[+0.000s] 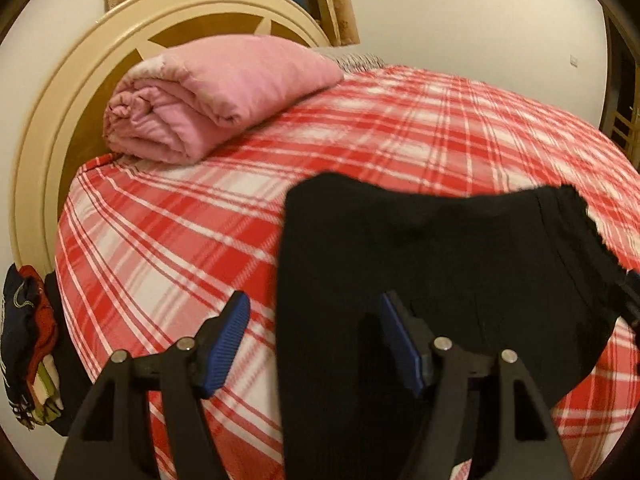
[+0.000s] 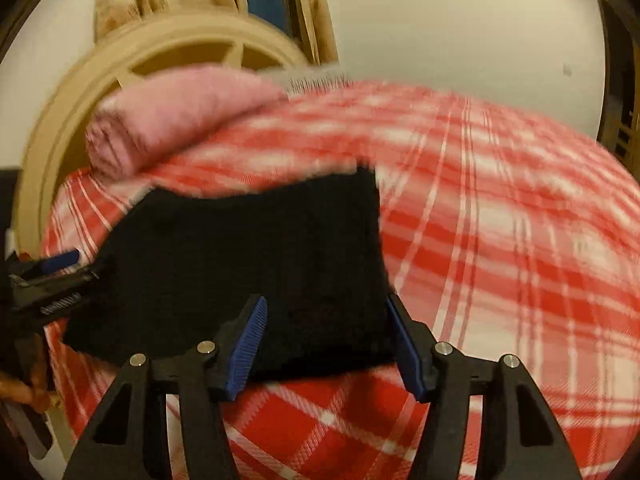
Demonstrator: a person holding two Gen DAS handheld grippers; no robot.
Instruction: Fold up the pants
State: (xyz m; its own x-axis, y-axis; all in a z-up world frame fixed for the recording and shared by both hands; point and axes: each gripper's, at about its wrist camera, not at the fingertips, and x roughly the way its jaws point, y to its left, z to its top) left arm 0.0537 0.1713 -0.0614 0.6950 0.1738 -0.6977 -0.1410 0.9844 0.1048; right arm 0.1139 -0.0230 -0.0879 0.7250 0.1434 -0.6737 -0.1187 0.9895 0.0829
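Lying across the near part of the bed, the black pants rest as one folded, roughly rectangular dark slab on the red-and-white plaid cover, apparently set down there so that the flat mattress can carry the fold. Both tools stand over it with jaws parted and pads gripping nothing. The left gripper straddles the left border of the cloth, one pad over bare plaid and the other over black fabric; the right gripper brackets the near right corner of the slab. Neither pad visibly presses the cloth, which suggests a release or a re-grip for a further fold, though which of the two cannot be told. One rolled pink blanket sits at the far left corner by the single curved headboard, well apart from the pants. Count: one pair of pants, two grippers, one blanket, and one bundle of mixed clothes hanging off the left edge.
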